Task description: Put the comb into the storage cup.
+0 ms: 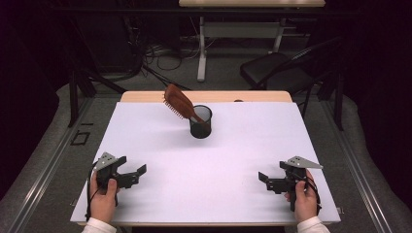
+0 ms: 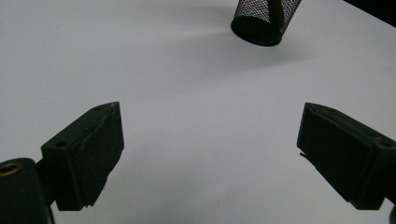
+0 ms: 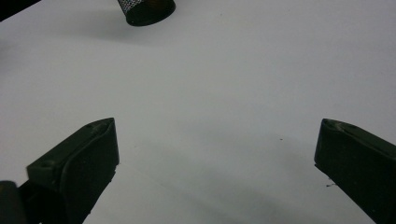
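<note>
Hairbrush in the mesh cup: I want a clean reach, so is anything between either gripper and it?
Nothing visible. Bare white table lies between the left gripper, the right gripper and the mesh cup holding the hairbrush.

High view overhead, facing forward; gripper views low, sharing mesh cup (image 1: 200,122).

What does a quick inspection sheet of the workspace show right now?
Surface: white table top, bare between the grippers.
Job's things: brown hairbrush standing handle-down in black mesh cup, leaning left.
Clutter: nothing seen.
Grippers: left hand-held gripper and right hand-held gripper both open, holding nothing, near the front edge.
Cables: floor cables behind the table.
Surroundings: black chair, second table, dark room.
</note>
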A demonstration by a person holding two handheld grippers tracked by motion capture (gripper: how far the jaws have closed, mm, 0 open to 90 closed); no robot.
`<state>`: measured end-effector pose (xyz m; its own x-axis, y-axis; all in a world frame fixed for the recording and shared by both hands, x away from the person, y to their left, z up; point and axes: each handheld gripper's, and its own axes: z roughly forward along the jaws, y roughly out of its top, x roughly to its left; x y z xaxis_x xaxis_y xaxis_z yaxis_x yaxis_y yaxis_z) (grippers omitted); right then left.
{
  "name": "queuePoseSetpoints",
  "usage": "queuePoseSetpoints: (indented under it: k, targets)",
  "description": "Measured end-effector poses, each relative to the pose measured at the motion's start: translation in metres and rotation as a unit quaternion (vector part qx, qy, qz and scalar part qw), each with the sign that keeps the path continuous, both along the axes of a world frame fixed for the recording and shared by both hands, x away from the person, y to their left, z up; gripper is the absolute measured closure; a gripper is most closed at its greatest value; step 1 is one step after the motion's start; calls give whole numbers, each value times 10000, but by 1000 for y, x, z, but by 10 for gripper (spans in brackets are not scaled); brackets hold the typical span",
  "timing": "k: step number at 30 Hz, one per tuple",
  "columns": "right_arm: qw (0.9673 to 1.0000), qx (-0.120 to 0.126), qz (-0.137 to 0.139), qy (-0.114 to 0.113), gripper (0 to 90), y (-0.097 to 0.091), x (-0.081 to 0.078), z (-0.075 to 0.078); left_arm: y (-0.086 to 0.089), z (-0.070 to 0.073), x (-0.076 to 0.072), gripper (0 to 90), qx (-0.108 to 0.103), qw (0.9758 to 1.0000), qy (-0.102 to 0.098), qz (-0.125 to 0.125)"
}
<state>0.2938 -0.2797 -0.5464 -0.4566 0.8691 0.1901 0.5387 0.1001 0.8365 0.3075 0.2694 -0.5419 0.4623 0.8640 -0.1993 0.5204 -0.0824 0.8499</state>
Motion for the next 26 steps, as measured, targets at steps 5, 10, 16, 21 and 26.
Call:
queuePoseSetpoints:
  k: [5,10,16,21,26]
  targets:
    - [10000,37,-1,10,0,0,0,-1,0,0,0,76,-7,10000,-2,4]
    - [10000,27,-5,11,0,0,0,-1,1,0,0,76,-14,10000,-7,17]
    - [10000,14,-4,20,0,0,0,-1,2,-1,0,76,-33,10000,10,17]
    - [10000,31,1,34,0,0,0,-1,2,-1,0,76,-34,10000,-1,15]
    - [10000,25,-3,22,0,-1,0,0,2,-1,0,77,-28,10000,-12,25]
